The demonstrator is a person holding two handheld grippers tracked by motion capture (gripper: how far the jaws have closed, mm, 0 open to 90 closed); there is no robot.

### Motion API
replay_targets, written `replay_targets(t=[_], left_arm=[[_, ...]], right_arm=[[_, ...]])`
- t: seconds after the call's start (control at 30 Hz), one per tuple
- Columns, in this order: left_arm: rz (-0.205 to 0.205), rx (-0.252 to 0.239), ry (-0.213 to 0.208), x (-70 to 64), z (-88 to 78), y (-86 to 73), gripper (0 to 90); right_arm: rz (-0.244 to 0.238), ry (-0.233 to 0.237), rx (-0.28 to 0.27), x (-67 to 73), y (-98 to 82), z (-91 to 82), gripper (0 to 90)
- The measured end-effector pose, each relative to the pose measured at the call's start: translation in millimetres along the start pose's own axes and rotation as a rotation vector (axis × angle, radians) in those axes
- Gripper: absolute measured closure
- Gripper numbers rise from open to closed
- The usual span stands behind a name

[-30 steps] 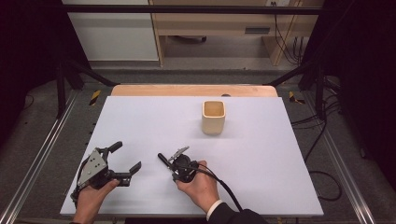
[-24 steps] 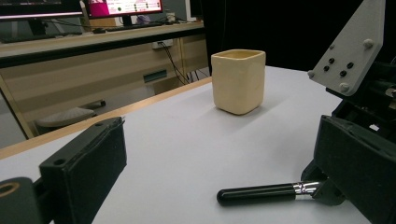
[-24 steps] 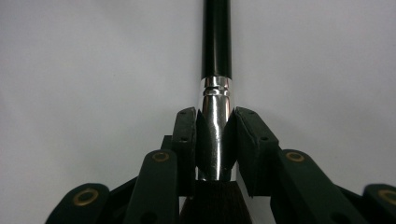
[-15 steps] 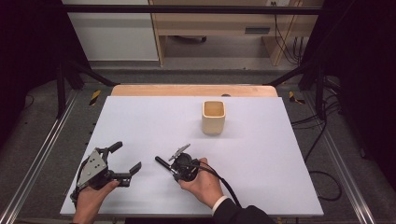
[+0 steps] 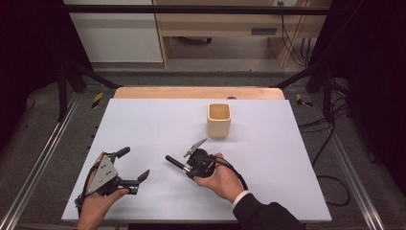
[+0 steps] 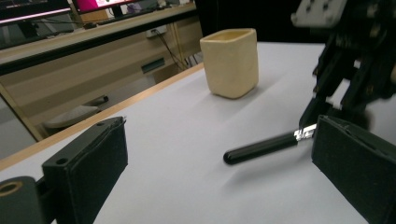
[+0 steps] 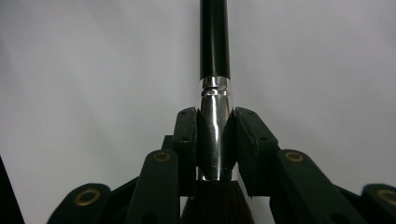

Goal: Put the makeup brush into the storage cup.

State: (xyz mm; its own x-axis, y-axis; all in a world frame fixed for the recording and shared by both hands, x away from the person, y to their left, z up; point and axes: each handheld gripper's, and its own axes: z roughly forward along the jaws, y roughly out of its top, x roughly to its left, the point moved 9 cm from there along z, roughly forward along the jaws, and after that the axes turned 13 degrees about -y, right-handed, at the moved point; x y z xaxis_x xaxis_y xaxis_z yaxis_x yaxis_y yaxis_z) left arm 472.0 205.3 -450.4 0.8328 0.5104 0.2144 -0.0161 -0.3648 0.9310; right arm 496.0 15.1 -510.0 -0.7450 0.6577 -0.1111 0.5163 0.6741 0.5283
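Brush [image 7: 214, 112] is clamped in my right gripper [image 7: 215, 140]: both pads press on its silver ferrule, dark bristles sit back toward the gripper body, and the black handle runs straight out ahead. In the high view I see the right gripper [image 5: 191, 165] near the front middle of the white table [image 5: 143, 124], with the brush [image 5: 176, 163] handle pointing toward the left side. From the left gripper view, the brush [image 6: 261, 147] is carried just above the table surface, with a soft shadow under it.

My left gripper [image 5: 131, 165] sits at the front left, well apart from the brush, jaws spread wide with nothing between them. Its own view confirms both pads [image 6: 88, 163] apart over bare table.

I note a cream square cup [image 5: 219, 120] standing upright beyond the right gripper, toward the far edge, apart from both grippers. The cup [image 6: 229, 63] appears empty at the rim, though I cannot tell its inside fully.
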Motion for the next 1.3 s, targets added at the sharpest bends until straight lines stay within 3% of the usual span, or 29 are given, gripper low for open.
replay_targets(t=[0.03,0.23,0.27,0.3,0.37,0.57,0.67,0.9,1.13,1.3], left_arm=[[0.03,0.023,0.004,-0.8,1.2,1.3,3.9],[0.088,0.068,-0.013,-8.9,19.5,11.9,4.3],[0.106,0.089,-0.035,-14.1,29.8,14.1,4.3],[0.106,0.089,-0.035,-14.1,29.8,14.1,4.3],[0.153,0.128,-0.069,-22.3,45.7,15.8,4.3],[0.19,0.138,-0.111,-31.7,67.4,22.1,4.3],[0.209,0.151,-0.116,-32.8,72.2,23.3,4.3],[0.303,0.187,-0.116,-36.8,85.2,32.0,4.6],[0.337,0.172,-0.134,-45.2,94.6,40.8,5.8],[0.396,0.182,-0.131,-47.7,103.3,45.7,6.1]], right_arm=[[-0.014,0.003,-0.003,-7.9,0.8,-6.6,70.6],[-0.041,0.008,0.0,-24.4,1.5,-20.8,70.6],[-0.044,0.009,0.002,-28.9,1.5,-25.8,70.6],[-0.044,0.009,0.002,-28.9,1.5,-25.8,70.6],[-0.055,0.004,0.008,-34.6,1.3,-32.4,70.6],[-0.063,0.005,0.019,-43.0,1.2,-41.8,70.6],[-0.066,0.005,0.021,-45.8,1.5,-43.5,70.6],[-0.097,0.004,0.039,-55.0,2.1,-54.5,70.6],[-0.108,0.002,0.055,-61.6,2.0,-64.3,70.6],[-0.123,-0.006,0.073,-66.9,0.9,-69.9,70.6]])
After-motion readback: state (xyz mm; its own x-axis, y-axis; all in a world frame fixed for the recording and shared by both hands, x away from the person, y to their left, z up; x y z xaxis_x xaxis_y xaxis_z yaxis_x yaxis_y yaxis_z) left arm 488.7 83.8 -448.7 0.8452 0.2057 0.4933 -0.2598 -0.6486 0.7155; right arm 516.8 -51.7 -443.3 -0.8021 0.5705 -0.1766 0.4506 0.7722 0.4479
